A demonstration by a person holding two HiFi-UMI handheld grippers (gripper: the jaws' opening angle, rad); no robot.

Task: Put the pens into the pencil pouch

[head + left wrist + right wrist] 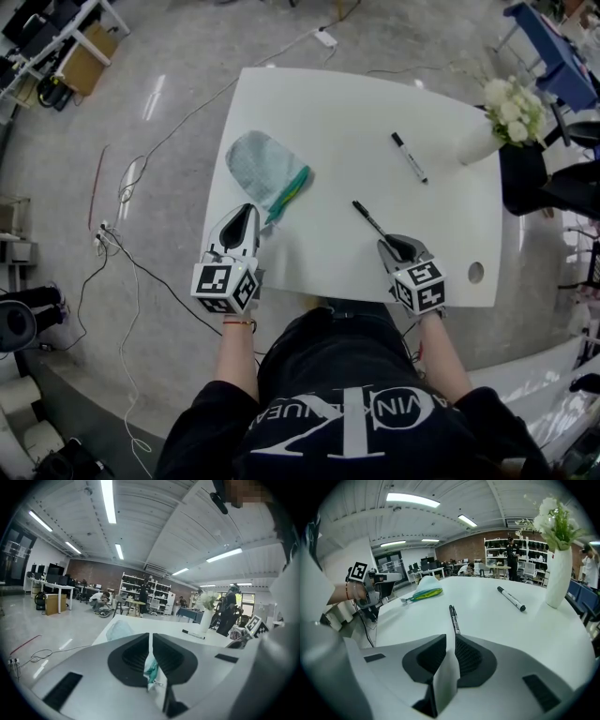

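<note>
Left gripper (247, 214): my jaws are closed tight on the teal zip edge (291, 190), near the front left of the white table (328, 103).
Pencil pouch (255, 161): it lies flat on the table's left half, and my left gripper holds it by its near end. I cannot tell whether its mouth is open yet.
Black pen (371, 218): it lies flat on the table right of the pouch and well apart from it, with its near end at my right jaw tips.
Right gripper (392, 246): my jaws stand about half closed, tilted down over the pen's near end. I see a sliver of table between them, so I judge the pen is not yet pinched.
Marker (409, 157): untouched, farther back and to the right, near the white vase (478, 141).
Step in hand: taking hold of the first pen while my left gripper steadies the pouch.
Next move: close squarely on the pen. It then needs lifting and carrying left to the pouch mouth, which my left gripper must hold open.
</note>
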